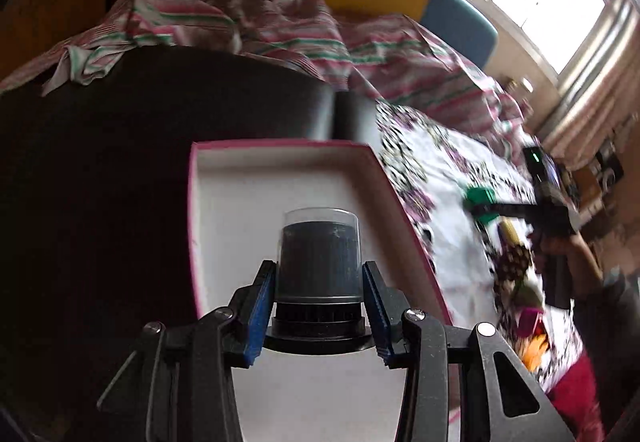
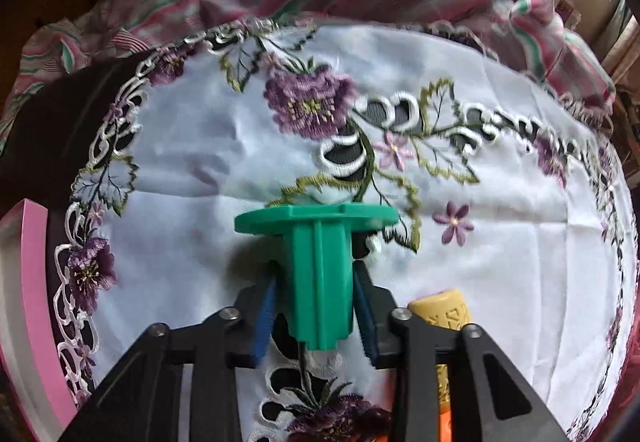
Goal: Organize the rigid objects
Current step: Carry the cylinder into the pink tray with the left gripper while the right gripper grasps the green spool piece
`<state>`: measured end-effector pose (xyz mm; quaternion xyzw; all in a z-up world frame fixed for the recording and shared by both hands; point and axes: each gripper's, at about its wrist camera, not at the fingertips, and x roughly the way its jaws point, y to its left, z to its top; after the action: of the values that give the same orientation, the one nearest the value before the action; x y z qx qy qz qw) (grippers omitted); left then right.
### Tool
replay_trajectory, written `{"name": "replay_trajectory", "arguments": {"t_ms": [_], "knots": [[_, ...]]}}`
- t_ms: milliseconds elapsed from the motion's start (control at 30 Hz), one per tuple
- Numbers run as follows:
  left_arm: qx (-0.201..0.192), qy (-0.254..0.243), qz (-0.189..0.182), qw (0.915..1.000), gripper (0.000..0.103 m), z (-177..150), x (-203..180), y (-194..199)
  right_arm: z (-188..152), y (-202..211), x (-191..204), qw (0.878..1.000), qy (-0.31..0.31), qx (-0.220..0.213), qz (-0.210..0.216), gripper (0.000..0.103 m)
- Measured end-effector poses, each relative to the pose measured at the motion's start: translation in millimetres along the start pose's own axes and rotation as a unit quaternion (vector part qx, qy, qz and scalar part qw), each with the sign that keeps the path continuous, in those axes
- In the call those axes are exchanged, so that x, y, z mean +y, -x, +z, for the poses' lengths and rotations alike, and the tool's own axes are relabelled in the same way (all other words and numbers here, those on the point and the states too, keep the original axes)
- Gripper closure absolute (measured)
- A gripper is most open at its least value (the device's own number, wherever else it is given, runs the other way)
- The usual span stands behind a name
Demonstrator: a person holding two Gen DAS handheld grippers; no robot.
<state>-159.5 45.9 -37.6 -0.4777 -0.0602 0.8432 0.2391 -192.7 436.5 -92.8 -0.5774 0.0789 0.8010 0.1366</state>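
Left gripper (image 1: 319, 302): jaws clamped on a clear-capped dark cylindrical container (image 1: 319, 262), held above the pink-rimmed white box (image 1: 224, 202).
Right gripper (image 2: 316, 312): jaws closed on the stem of a green flanged plastic piece (image 2: 318, 262), flange away from the jaws, above the embroidered cloth (image 2: 500, 262).
Key relation: box interior directly ahead of the left jaws; container's long axis along the fingers; left hand nearer the box.
Nearby: yellow cork-like piece (image 2: 444, 312) beside the right gripper.
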Motion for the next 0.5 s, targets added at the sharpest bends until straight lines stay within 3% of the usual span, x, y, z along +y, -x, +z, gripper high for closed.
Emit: {"name": "replay_trajectory", "arguments": {"t_ms": [133,333,500], "knots": [[-0.004,0.018,0.005,0.9998,0.060,14,12,-7,-30,22,24,0.998,0.067,-0.021,0.003,0.074],[0.013,0.038,0.000,0.9992,0.060,22,16,-21,-101,53,57,0.988,0.135,-0.032,0.067,0.074],[0.026,0.040,0.052,0.9975,0.059,29,18,-39,-144,54,84,0.984,0.166,-0.030,0.059,0.074]]}}
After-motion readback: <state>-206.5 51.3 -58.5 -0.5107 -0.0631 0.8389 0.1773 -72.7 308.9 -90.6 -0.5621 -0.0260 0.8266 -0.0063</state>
